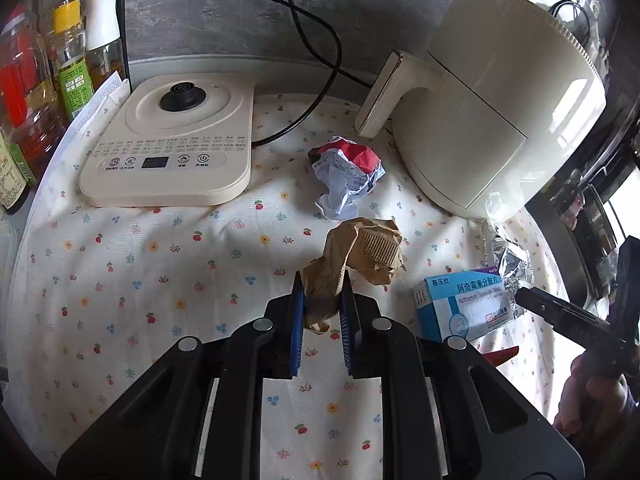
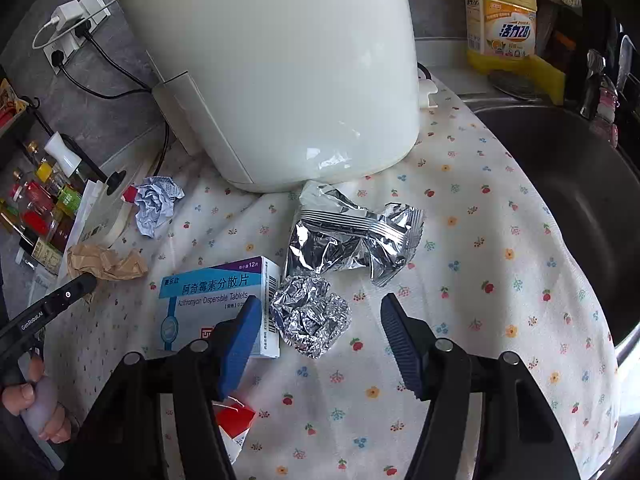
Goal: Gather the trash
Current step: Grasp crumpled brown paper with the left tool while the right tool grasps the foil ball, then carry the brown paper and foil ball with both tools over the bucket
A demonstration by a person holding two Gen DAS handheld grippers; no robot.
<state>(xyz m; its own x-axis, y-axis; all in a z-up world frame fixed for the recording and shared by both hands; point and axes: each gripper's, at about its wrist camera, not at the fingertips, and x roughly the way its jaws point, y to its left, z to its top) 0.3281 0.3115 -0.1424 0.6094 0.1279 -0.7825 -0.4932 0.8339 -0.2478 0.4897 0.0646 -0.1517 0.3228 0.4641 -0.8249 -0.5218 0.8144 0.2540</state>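
My left gripper (image 1: 322,300) is shut on one end of a crumpled brown paper (image 1: 360,258), which lies on the flowered cloth; it also shows in the right wrist view (image 2: 106,262). A crumpled white, blue and red wrapper (image 1: 346,176) lies beyond it, also in the right wrist view (image 2: 154,204). My right gripper (image 2: 320,322) is open, its jaws either side of a foil ball (image 2: 310,320). A blue medicine box (image 2: 218,304) touches its left finger. A flattened foil bag (image 2: 352,236) lies behind the ball. A red and white scrap (image 2: 236,424) lies under the right gripper.
A white air fryer (image 2: 272,68) stands at the back of the flowered cloth (image 1: 160,280). A kettle base (image 1: 172,144) and oil bottles (image 1: 72,68) are at the left. A steel sink (image 2: 560,184) lies to the right, with a yellow detergent bottle (image 2: 500,20) behind it.
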